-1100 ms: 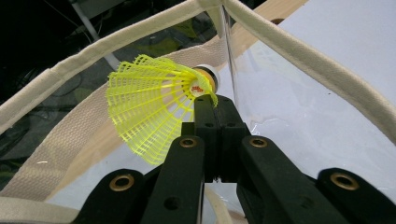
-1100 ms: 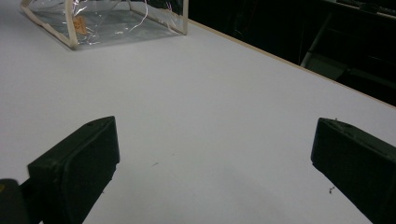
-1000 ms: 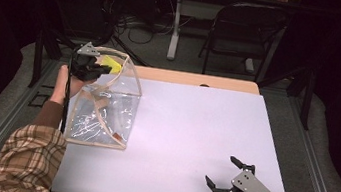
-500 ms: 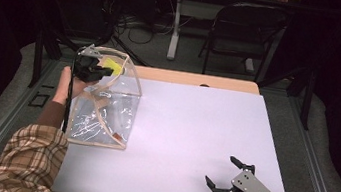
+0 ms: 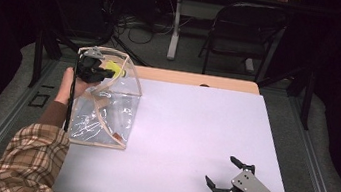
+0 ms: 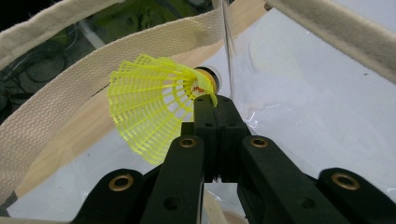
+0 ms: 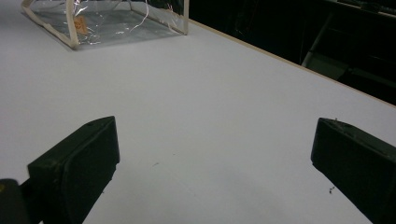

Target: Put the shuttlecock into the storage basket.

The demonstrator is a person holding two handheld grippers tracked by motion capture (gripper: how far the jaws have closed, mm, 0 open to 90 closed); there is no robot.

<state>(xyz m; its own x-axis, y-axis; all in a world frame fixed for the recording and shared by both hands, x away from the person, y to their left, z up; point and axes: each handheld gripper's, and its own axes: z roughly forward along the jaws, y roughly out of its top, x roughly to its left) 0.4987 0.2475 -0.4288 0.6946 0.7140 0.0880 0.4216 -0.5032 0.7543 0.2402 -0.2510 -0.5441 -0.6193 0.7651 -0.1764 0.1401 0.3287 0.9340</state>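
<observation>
- The left gripper (image 5: 106, 73) is up over the far left corner of the white table (image 5: 187, 144), at the top of a clear plastic bag (image 5: 105, 117).
- Its two black jaws are pressed together, and they pinch a yellow shuttlecock (image 6: 154, 105) by the edge of its net skirt, close to the cork tip.
- In the left gripper view, the shuttlecock lies on its side. The wide yellow skirt points left and the small white and orange tip (image 6: 205, 81) points right.
- The shuttlecock is in the air at the open top of the bag, between the bag's cream cloth straps (image 6: 60, 107). It does not rest on the bag floor.
- From the high view, the shuttlecock (image 5: 115, 70) is a small yellow spot at the far end of the bag.
- The bag stands by the left edge of the table. It has see-through walls and a cream trim along its edges.
- The person's left hand (image 5: 69, 87) holds the gripper from the left side of the bag. The sleeve (image 5: 28, 162) is plaid.
- The right gripper (image 5: 222, 176) sits low near the near right corner of the table, well apart from the bag.
- Its jaws are wide apart with only bare table between them.
</observation>
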